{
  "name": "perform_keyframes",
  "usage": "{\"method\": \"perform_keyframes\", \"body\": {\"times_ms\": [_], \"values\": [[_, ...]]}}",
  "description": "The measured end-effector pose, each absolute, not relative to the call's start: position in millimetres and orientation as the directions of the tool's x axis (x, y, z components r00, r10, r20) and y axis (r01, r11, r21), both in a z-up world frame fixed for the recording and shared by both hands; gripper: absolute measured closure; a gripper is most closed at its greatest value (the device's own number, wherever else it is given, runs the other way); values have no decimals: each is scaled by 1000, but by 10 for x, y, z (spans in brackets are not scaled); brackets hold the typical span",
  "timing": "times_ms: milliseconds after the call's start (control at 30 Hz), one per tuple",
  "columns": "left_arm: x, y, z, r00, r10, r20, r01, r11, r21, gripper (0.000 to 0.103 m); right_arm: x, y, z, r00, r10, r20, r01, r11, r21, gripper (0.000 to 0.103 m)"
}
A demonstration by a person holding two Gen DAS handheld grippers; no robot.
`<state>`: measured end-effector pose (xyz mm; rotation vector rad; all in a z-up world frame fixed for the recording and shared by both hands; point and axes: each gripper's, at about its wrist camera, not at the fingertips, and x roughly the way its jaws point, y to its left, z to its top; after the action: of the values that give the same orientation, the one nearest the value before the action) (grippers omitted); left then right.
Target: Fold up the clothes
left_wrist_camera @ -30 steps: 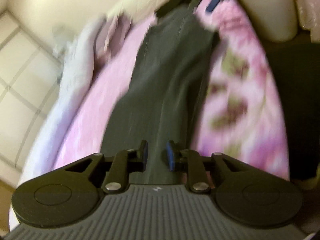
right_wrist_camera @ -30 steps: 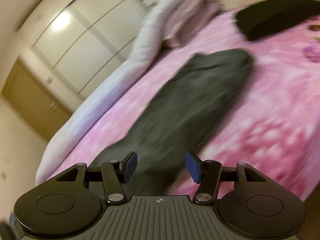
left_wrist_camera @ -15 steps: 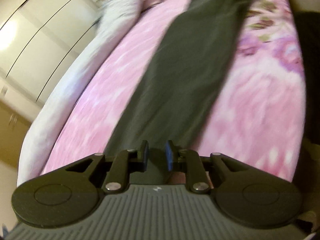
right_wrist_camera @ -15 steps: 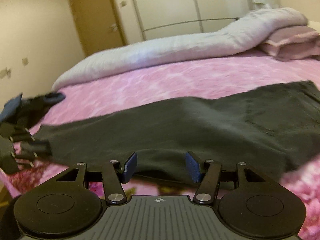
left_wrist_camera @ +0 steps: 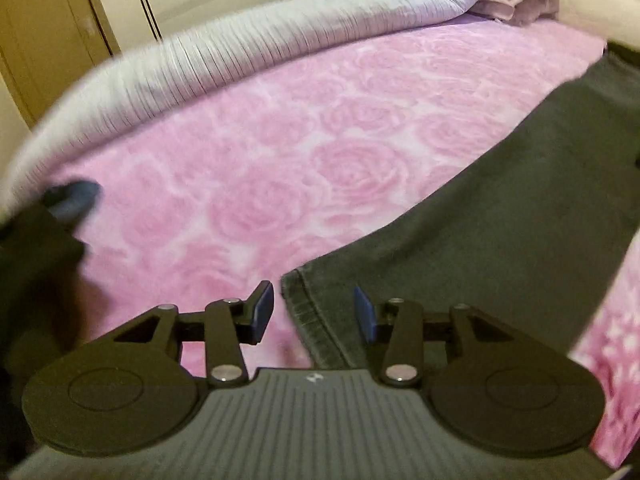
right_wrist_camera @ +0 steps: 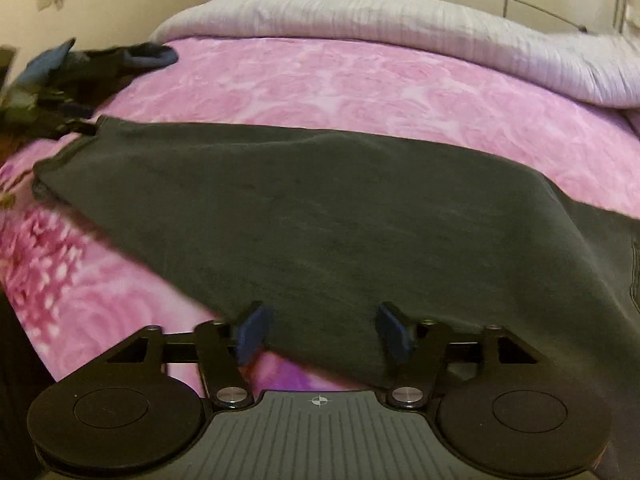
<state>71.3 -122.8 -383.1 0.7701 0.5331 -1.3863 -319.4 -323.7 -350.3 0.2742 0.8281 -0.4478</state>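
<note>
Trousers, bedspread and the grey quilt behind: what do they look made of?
Trousers: dark grey denim-like cotton, matte; the stitched, doubled hem suggests jeans. Bedspread: pink plush fleece, probably, with a soft raised rose pattern. Quilt: pale grey woven fabric, finely ribbed or crinkled, apparently padded; fibre cannot be told.

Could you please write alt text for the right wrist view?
The open right gripper hovers over dark grey trousers laid flat across a pink rose-patterned bedspread. A pale rolled duvet lies behind, and the left gripper sits at the trouser hem.
</note>
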Motion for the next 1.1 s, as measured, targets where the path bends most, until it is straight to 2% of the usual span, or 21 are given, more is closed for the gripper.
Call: {"method": "perform_keyframes", "body": {"times_ms": [33, 67, 100, 233, 267, 367, 467, 533, 600, 733, 800, 867, 900, 933, 1033, 1100], "values": [[734, -1279, -3860, 115, -653, -748, 989, 7, 146, 69, -3147, -3216, -3542, 580, -277, -766, 480, 876, 46, 30], [739, -1310, -3900, 128, -650, -749, 987, 8, 162, 84, -3133, -3205, -3561, 578, -279, -767, 474, 880, 38, 30], [748, -1337, -3935, 144, -648, -748, 983, 10, 181, 94, -3123, -3196, -3578, 577, -281, -767, 469, 883, 30, 29], [769, -1328, -3953, 202, -650, -733, 971, 34, 237, 92, -3089, -3206, -3589, 573, -277, -771, 466, 884, 29, 24], [768, -1311, -3943, 210, -650, -730, 969, 42, 242, 91, -3086, -3193, -3571, 571, -276, -773, 464, 886, 26, 22], [753, -1243, -3904, 244, -652, -718, 961, 64, 269, 79, -3075, -3153, -3517, 564, -275, -778, 457, 889, 18, 22], [592, -936, -3799, 316, -687, -654, 913, 32, 407, 80, -3130, -3087, -3475, 562, -284, -777, 442, 897, -8, 22], [385, -627, -3753, 279, -742, -610, 872, -69, 484, 75, -3246, -3021, -3456, 561, -322, -762, 439, 897, -55, 22], [166, -392, -3824, 235, -767, -597, 816, -179, 550, 50, -3383, -2973, -3460, 553, -374, -745, 451, 886, -110, 22], [-257, -33, -4082, 176, -773, -609, 657, -369, 658, 49, -3720, -2949, -3493, 523, -459, -718, 531, 835, -147, 22], [-385, 12, -4255, 205, -767, -609, 579, -407, 707, 54, -3906, -2943, -3482, 508, -498, -703, 571, 805, -158, 22], [-433, -32, -4371, 252, -783, -569, 517, -388, 763, 57, -4067, -2928, -3455, 480, -547, -686, 606, 772, -192, 22], [-439, -86, -4403, 292, -784, -548, 489, -370, 790, 77, -4153, -2930, -3443, 462, -567, -682, 624, 754, -205, 22], [-430, -146, -4425, 327, -779, -536, 465, -361, 809, 88, -4239, -2940, -3431, 449, -584, -677, 645, 736, -207, 22], [-373, -190, -4402, 368, -809, -458, 373, -323, 870, 92, -4488, -2999, -3410, 404, -628, -666, 715, 670, -198, 22], [-305, -214, -4313, 372, -814, -445, 401, -292, 869, 92, -4613, -3035, -3385, 374, -654, -658, 750, 630, -200, 22]]}}
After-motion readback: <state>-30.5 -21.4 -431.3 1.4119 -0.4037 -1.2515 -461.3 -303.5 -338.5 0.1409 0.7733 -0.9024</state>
